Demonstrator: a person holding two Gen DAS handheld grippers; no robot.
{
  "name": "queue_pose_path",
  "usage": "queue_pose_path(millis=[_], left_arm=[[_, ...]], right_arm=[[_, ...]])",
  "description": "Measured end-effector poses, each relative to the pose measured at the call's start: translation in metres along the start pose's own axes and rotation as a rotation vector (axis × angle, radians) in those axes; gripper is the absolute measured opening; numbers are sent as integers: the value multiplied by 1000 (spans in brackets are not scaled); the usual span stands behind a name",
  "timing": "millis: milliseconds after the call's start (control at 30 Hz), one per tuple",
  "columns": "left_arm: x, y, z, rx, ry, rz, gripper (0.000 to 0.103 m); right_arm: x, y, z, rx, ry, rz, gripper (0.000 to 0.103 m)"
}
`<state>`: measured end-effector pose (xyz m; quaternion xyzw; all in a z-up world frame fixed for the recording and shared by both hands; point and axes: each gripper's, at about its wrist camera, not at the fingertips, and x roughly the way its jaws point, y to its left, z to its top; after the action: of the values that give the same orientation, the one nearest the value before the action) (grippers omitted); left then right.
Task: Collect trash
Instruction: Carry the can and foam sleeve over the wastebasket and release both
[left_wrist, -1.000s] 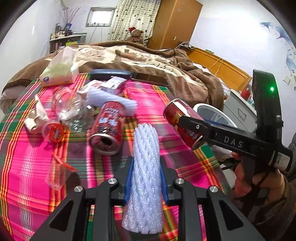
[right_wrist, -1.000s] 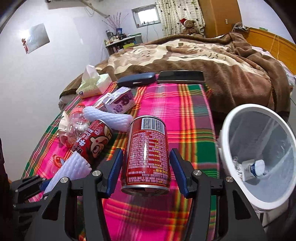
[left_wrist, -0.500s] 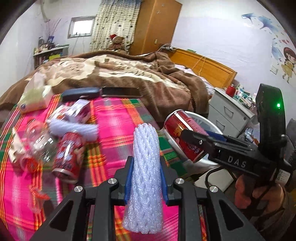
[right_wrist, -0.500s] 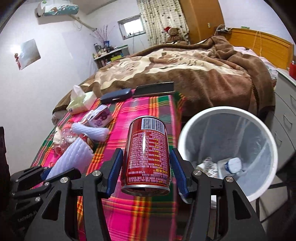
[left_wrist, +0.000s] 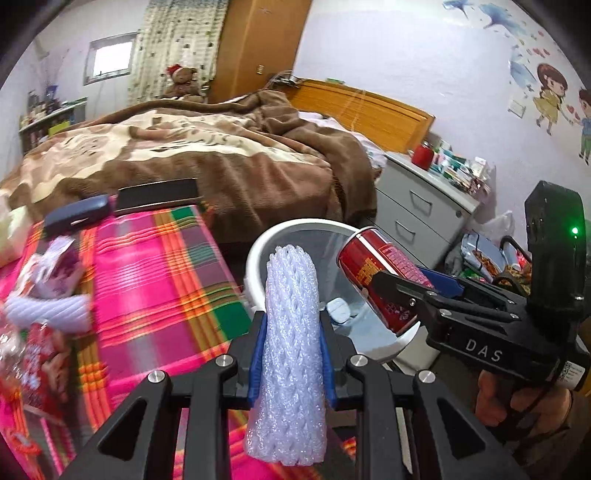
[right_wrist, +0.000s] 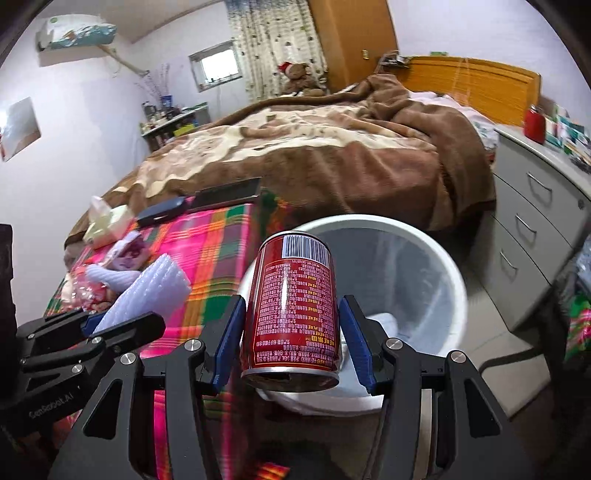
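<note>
My left gripper (left_wrist: 291, 354) is shut on a white foam net sleeve (left_wrist: 290, 350), held upright at the near edge of the white trash bin (left_wrist: 258, 251). My right gripper (right_wrist: 291, 339) is shut on a red drink can (right_wrist: 291, 306) and holds it over the bin's rim (right_wrist: 454, 273). In the left wrist view the can (left_wrist: 380, 280) hangs over the bin, right of the sleeve. In the right wrist view the sleeve (right_wrist: 147, 291) and left gripper (right_wrist: 122, 325) are at lower left. The bin holds a plastic bottle (left_wrist: 338, 310) and other white trash.
A pink plaid cloth (left_wrist: 155, 280) covers the surface at left, with another foam sleeve (left_wrist: 48, 314), a red can (left_wrist: 40, 362), a purple carton (left_wrist: 62, 266), a dark case (left_wrist: 77, 216) and a black tablet (left_wrist: 157, 190). A brown-blanketed bed (left_wrist: 221, 155) is behind. Grey drawers (right_wrist: 535, 229) stand at right.
Both grippers have swung right, away from the plaid cloth and over the trash bin, each still holding its item. The bin now sits directly under the can.
</note>
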<state>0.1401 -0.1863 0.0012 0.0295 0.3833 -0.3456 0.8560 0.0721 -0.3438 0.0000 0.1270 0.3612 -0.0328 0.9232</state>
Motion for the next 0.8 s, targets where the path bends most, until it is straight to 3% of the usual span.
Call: queue_pose_path(millis=[533, 600, 633, 700, 800], left_arm=[[86, -33, 21, 28, 112, -19, 26], [88, -36, 23, 28, 102, -54, 28], [90, -37, 23, 29, 110, -38, 31], [97, -37, 24, 30, 121, 13, 66], [102, -30, 22, -19, 131, -33, 71]], right_arm=[[26, -56, -1, 73, 55, -100, 51], [26, -61, -2, 97, 54, -94, 51], [26, -63, -2, 99, 58, -98, 51], [26, -63, -2, 98, 61, -112, 51], [23, -63, -2, 110, 54, -108, 51]])
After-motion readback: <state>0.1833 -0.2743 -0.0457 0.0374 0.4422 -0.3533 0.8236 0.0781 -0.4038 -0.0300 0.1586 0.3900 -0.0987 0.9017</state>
